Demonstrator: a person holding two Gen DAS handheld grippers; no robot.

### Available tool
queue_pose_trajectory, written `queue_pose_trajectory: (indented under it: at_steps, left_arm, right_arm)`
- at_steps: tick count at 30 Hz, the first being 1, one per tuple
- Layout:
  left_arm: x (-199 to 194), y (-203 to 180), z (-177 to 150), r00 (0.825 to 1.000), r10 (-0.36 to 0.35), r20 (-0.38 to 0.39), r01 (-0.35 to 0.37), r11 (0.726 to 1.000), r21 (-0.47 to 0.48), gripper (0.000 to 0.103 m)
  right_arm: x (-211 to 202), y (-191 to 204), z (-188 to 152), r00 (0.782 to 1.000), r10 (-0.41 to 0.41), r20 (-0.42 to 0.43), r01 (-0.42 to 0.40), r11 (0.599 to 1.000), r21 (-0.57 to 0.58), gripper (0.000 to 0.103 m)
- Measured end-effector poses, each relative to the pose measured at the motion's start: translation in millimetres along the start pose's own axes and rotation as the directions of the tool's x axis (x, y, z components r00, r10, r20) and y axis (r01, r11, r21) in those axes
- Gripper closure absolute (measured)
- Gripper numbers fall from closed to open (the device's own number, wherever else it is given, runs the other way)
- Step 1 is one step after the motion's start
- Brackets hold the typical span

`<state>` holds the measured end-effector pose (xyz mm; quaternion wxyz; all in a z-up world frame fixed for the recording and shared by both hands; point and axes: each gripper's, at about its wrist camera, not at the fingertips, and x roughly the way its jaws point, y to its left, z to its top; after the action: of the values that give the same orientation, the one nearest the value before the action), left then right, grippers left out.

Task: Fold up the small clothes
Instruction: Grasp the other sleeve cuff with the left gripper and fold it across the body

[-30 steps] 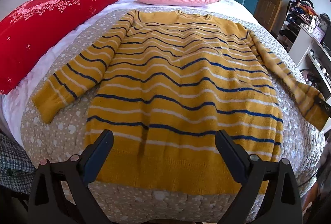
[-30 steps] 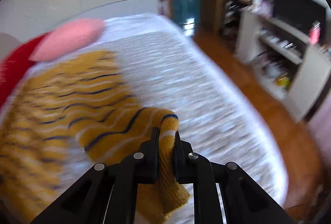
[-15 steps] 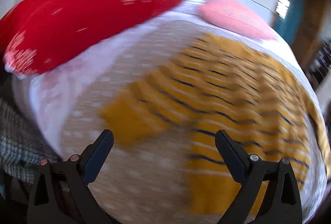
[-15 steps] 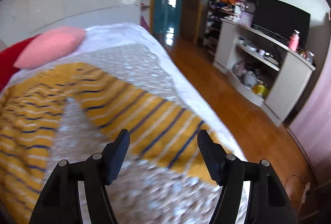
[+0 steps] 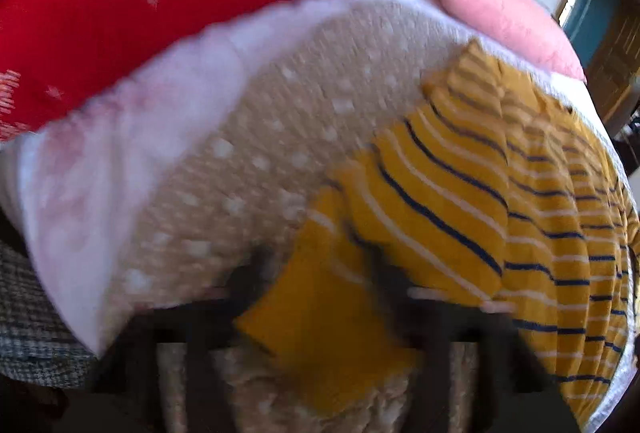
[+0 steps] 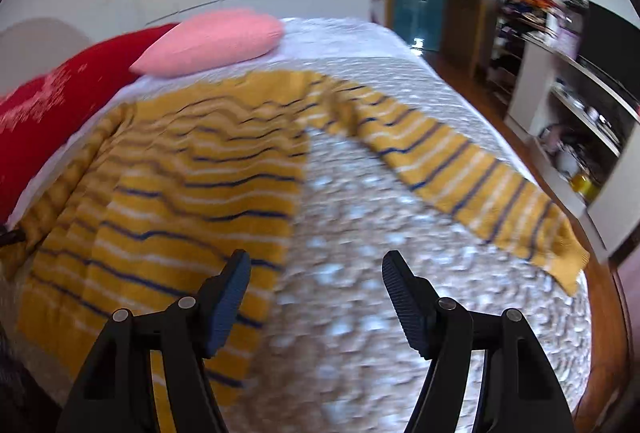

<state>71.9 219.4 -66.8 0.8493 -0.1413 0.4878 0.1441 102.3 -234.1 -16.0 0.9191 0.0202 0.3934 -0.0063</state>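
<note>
A mustard sweater (image 5: 460,213) with navy and white stripes lies flat on the bed, also seen in the right wrist view (image 6: 180,173). Its left sleeve cuff (image 5: 320,321) lies between the blurred fingers of my left gripper (image 5: 320,273), whose jaws are closing around it; I cannot see the pads pressing it. My right gripper (image 6: 316,293) stands open and empty over the bare bedspread, between the sweater's body and its spread right sleeve (image 6: 480,185).
The beige dotted bedspread (image 6: 380,273) covers the bed. A red pillow (image 5: 160,13) and a pink pillow (image 5: 500,17) lie at the head. Checked fabric (image 5: 28,313) hangs off the left edge. White shelves (image 6: 560,113) and wooden floor lie right of the bed.
My left gripper swung left to the left sleeve cuff and narrowed around it. My right gripper let go of the right sleeve, opened, and moved left off it.
</note>
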Motion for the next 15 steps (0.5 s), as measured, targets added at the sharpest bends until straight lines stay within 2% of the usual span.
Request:
queue_pose_trajectory:
  at_steps: [1,2,4,5,7,9,12,13,15]
  left_arm:
    - [-3.0,-1.3,0.6,1.0,0.007,0.023,-0.007,1.0,0.004,0.088]
    - [-5.0,-2.6,3.0,1.0,0.002,0.024,-0.003,1.0,0.015,0.099]
    - [-9.2,3.5,11.4,1.0,-0.012,0.025,0.012,1.0,-0.007,0.099]
    - [-11.8,9.5,18.5,0.999,0.003,0.037,-0.002,1.0,-0.022,0.099]
    - [-14.8,25.7,35.6,0.994,0.08,0.069,-0.077,0.996,-0.053,0.099]
    - [-15.6,43.8,54.6,0.982,0.165,0.093,-0.156,0.983,-0.092,0.099]
    - [-9.9,67.5,89.8,0.951,0.284,0.124,-0.266,0.953,-0.142,0.098]
    - [-5.7,75.3,101.7,0.942,0.312,0.125,-0.293,0.944,-0.151,0.095]
    - [0.8,86.3,115.3,0.942,0.317,0.108,-0.297,0.941,-0.164,0.09]
  right_arm:
    - [0.8,7.0,-1.0,1.0,0.008,-0.003,-0.008,1.0,-0.019,0.03]
    - [2.3,11.7,-1.6,1.0,0.011,-0.006,-0.011,0.999,-0.03,0.03]
    - [1.1,22.1,-6.1,1.0,0.011,-0.015,-0.011,0.999,-0.046,0.03]
    - [2.3,23.9,-6.2,1.0,0.01,-0.019,-0.011,0.999,-0.049,0.03]
    - [6.0,25.0,-4.3,1.0,0.002,-0.025,-0.003,0.999,-0.052,0.03]
    - [8.9,24.7,-3.2,1.0,-0.008,-0.03,0.007,0.999,-0.051,0.03]
    - [14.0,22.4,-1.0,0.999,-0.019,-0.045,0.018,0.999,-0.043,0.03]
    - [16.7,22.9,-0.9,0.998,-0.024,-0.051,0.021,0.999,-0.042,0.03]
    - [22.2,24.1,0.3,0.997,-0.027,-0.065,0.025,0.999,-0.037,0.03]
